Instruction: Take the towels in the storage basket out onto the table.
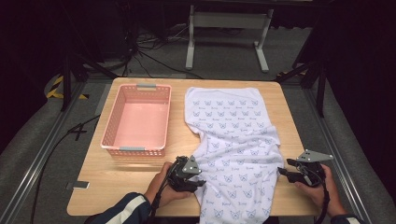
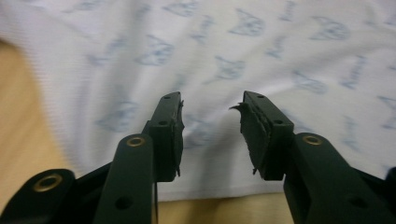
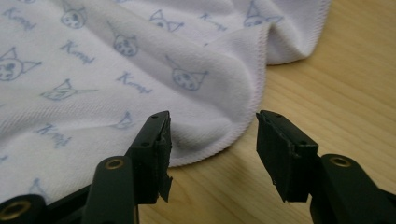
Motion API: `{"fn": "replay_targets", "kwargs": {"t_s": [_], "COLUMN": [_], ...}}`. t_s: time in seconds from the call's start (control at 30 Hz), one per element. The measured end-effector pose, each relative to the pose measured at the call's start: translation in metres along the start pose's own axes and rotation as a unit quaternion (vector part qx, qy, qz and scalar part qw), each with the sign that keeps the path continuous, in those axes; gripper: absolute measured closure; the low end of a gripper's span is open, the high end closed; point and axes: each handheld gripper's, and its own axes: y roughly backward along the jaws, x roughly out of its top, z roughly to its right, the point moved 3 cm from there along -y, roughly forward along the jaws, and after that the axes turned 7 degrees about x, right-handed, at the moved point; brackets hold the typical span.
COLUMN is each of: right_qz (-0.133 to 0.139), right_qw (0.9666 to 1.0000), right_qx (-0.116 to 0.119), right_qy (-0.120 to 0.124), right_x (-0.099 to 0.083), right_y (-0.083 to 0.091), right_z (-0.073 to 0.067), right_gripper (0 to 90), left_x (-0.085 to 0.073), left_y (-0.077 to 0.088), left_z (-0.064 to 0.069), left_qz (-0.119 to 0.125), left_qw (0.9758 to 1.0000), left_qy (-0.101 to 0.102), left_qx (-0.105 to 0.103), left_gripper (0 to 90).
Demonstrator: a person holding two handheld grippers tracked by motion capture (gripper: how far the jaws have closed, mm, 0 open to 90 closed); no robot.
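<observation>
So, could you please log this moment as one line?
left gripper: open, at white cat-print towel | right gripper: open, at towel edge | pink plastic basket: empty

1. A pink basket point(image 1: 137, 119) with perforated walls stands on the left half of the tabletop point(image 1: 93, 179), its far end near the table's far edge. Nothing lies inside it.
2. A white metal frame point(image 1: 228, 28) on two feet stands on the grey floor beyond the table's far edge.
3. Black cables point(image 1: 144, 53) run across the floor beyond the far left corner.
4. Yellow-and-black tape point(image 1: 58, 88) marks the floor left of the table.
</observation>
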Motion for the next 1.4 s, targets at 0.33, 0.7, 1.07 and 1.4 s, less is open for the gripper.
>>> {"fn": "replay_targets", "kwargs": {"t_s": [0.33,0.7,1.07,1.4], "right_qz": [-0.037,-0.044,-0.023,0.01], "right_qw": [0.9989,0.9947,0.9958,0.9944], "right_qx": [-0.026,-0.093,-0.088,0.07], "right_qy": [-0.016,-0.009,0.015,0.079], "right_x": [-0.008,-0.006,0.013,0.005], "right_y": [-0.002,-0.001,-0.018,0.01], "right_z": [0.005,0.017,0.023,-0.021], "right_gripper": [40.2,42.8,46.9,54.2], "left_x": [-0.009,-0.013,-0.001,0.03], "left_y": [0.001,0.006,0.011,-0.006], "left_z": [-0.002,-0.02,-0.017,0.07], "left_qz": [-0.05,-0.07,-0.018,0.014], "left_qw": [0.9973,0.9952,0.997,0.9913], "left_qy": [-0.043,-0.021,-0.012,-0.118], "left_qx": [0.032,0.065,0.075,-0.058], "left_gripper": [70.7,81.5,66.8,42.3]}}
